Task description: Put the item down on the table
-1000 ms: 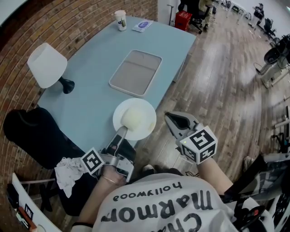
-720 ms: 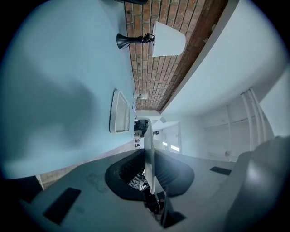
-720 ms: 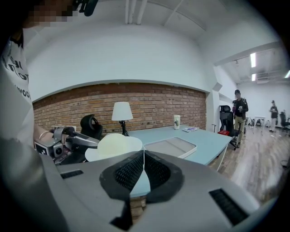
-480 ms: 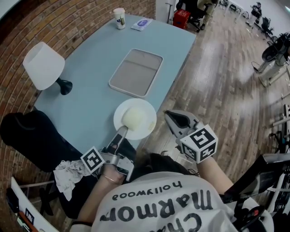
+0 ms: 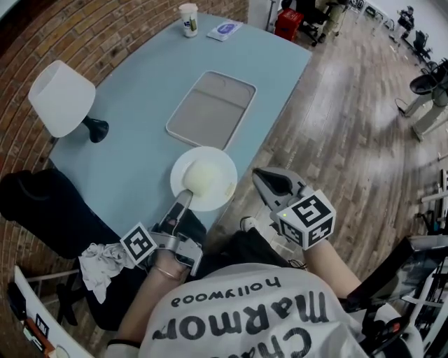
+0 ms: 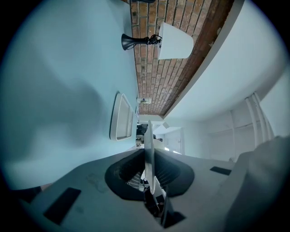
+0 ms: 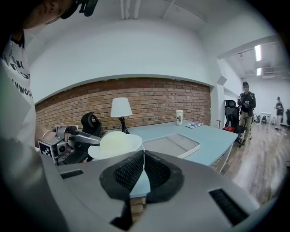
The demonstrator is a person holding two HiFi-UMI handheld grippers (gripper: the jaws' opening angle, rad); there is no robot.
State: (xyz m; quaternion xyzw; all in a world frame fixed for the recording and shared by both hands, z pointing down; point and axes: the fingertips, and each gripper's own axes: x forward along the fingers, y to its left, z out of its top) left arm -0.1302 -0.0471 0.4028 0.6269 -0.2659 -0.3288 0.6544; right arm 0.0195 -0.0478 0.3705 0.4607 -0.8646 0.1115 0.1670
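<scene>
A white plate (image 5: 217, 187) with a pale round mound (image 5: 201, 177) on it hangs over the near edge of the light blue table (image 5: 133, 133). My left gripper (image 5: 184, 198) is shut on the plate's near rim. In the left gripper view the plate (image 6: 148, 147) stands edge-on between the closed jaws of the left gripper (image 6: 148, 170). My right gripper (image 5: 260, 176) is shut and empty, to the right of the plate, over the wooden floor. The right gripper view shows the plate (image 7: 115, 144) held level above the table, beyond my right gripper (image 7: 143, 165).
A grey tray (image 5: 211, 110) lies just beyond the plate. A white lamp (image 5: 61, 98) stands at the table's left by the brick wall. A paper cup (image 5: 187, 15) and a leaflet (image 5: 225, 29) sit at the far end. A black chair (image 5: 42, 210) is at left.
The left gripper has carried the plate a little further in over the table's near edge. The right gripper has moved forward alongside it, still shut.
</scene>
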